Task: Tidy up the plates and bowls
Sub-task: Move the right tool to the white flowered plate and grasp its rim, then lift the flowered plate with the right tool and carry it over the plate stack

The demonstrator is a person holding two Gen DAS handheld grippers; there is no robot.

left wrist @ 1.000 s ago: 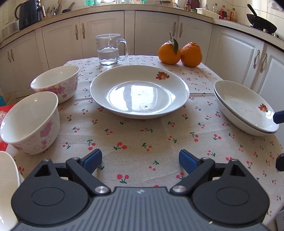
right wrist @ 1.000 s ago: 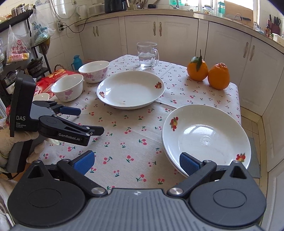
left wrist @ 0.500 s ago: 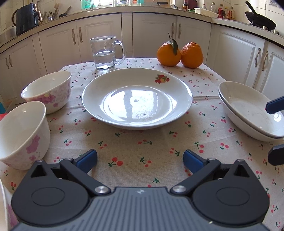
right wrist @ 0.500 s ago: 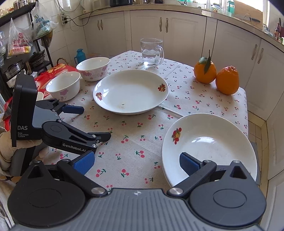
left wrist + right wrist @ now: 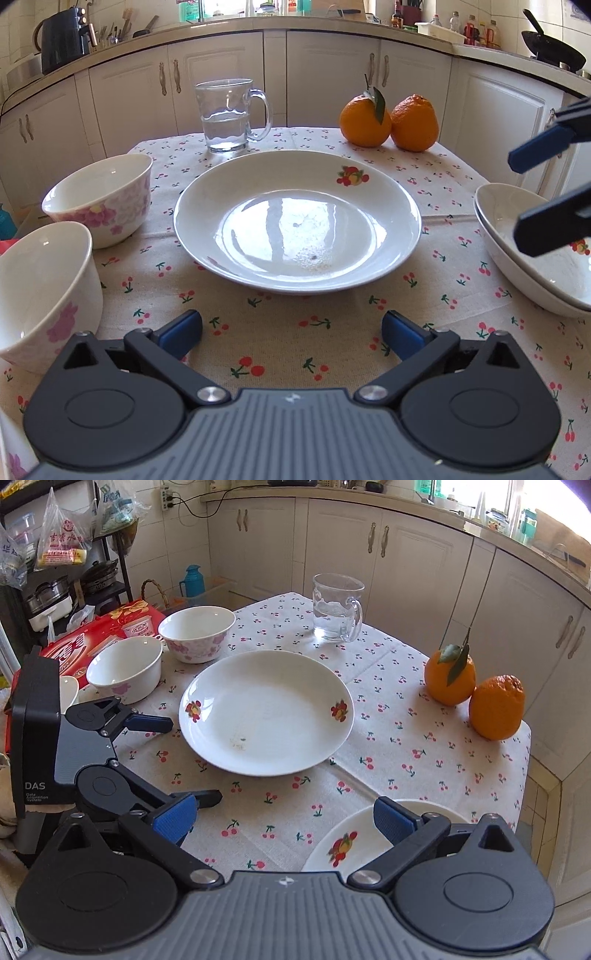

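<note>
A large white plate (image 5: 295, 221) with a fruit print lies mid-table; it also shows in the right wrist view (image 5: 266, 710). Two stacked white plates (image 5: 532, 266) sit at the right edge, below my right gripper (image 5: 284, 819), which is open and empty above their rim (image 5: 354, 845). Two white bowls with pink flowers stand at the left: a near one (image 5: 44, 291) and a far one (image 5: 103, 199). My left gripper (image 5: 291, 328) is open and empty, low over the cloth just in front of the large plate.
A glass mug of water (image 5: 231, 114) and two oranges (image 5: 388, 120) stand at the table's far side. A cherry-print cloth (image 5: 280, 350) covers the table. White cabinets surround it. A red package (image 5: 92, 642) lies off the left edge.
My left gripper has moved forward towards the large plate. My right gripper has risen and pulled back, so the stacked plates now sit lower in its view.
</note>
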